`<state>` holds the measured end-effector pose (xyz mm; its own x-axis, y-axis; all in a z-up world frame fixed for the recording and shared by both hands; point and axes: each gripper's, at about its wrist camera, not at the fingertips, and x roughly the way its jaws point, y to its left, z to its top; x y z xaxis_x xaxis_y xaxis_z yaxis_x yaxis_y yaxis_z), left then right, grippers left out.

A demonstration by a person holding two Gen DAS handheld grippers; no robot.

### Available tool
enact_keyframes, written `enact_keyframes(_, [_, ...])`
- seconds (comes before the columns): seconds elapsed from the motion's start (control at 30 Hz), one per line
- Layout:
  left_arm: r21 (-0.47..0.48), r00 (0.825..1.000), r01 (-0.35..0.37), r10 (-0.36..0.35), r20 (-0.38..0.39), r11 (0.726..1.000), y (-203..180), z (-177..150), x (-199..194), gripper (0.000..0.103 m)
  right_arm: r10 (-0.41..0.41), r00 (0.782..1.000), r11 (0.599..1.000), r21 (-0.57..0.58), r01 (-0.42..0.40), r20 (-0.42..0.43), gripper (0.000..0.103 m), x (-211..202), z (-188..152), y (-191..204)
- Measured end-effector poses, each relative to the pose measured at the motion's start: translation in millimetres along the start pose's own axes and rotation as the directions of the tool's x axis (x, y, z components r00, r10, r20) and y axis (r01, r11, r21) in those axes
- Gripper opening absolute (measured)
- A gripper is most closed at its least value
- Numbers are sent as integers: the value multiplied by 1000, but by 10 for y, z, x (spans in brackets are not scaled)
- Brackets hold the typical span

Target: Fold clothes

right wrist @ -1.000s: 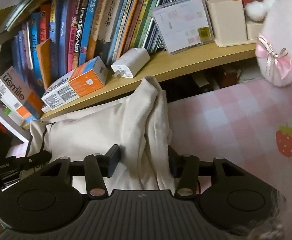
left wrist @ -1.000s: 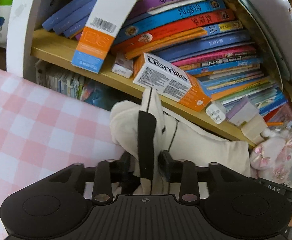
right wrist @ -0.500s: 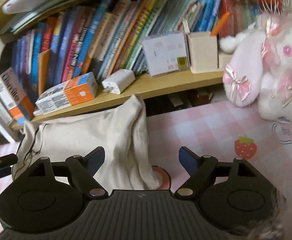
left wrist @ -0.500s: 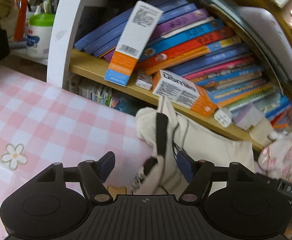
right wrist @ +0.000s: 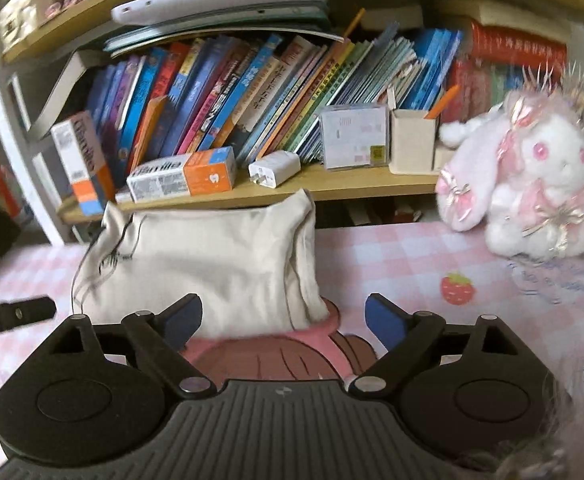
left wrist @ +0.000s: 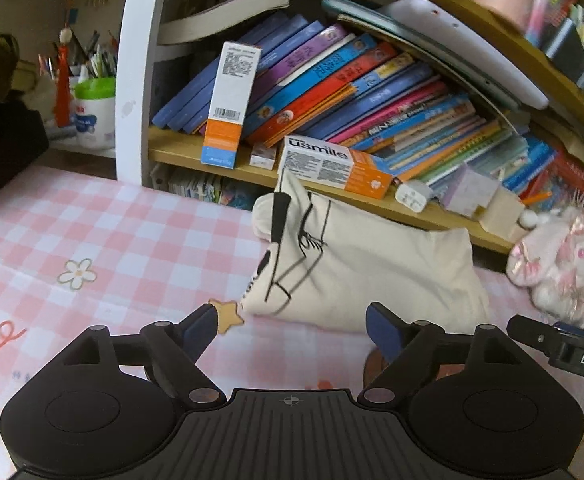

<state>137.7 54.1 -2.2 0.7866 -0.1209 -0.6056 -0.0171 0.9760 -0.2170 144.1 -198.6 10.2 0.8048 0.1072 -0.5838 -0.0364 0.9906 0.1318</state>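
Claws [left wrist: 292, 322] [right wrist: 284, 316] opening, empty, before folded garment [left wrist: 371, 264]; box [left wrist: 331, 162] reads "usmile".

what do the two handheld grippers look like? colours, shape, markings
Both alike: the left gripper and right gripper have black ribbed bodies, two round black discs, angled black linkage arms with silver pins and blue finger pads. A small crosshair mark sits at top centre. No cables or sleeves visible.

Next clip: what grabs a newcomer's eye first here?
A folded cream garment lies on the pink checked cloth, its far edge against the bookshelf packed with bright leaning books. A pink-and-white plush rabbit sits at the right.
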Motion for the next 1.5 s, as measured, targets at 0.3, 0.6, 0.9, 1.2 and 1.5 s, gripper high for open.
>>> enact_keyframes(0.3, [161,995,-86,76,63,983,-417,-291,-466,98,-24,999,997,-68,26,33,100,-462,-249,20])
enact_keyframes(0.6, [113,993,-109,102,67,988,-520,-476,-772,101,-16,999,998,-64,19,46,103,-864,-457,28])
enact_keyframes(0.9, [104,991,-135,134,21,985,-564,-754,-932,103,-4,1000,996,-93,6,27,103,-1043,-686,59])
enact_keyframes(1.2, [114,986,-166,167,-6,980,-584,-925,-1009,103,-7,1000,993,-120,6,-4,103,-1133,-924,145])
enact_keyframes(1.5, [113,986,-168,167,20,979,-579,-916,-1066,103,6,1000,991,-131,-3,17,103,-1204,-917,178])
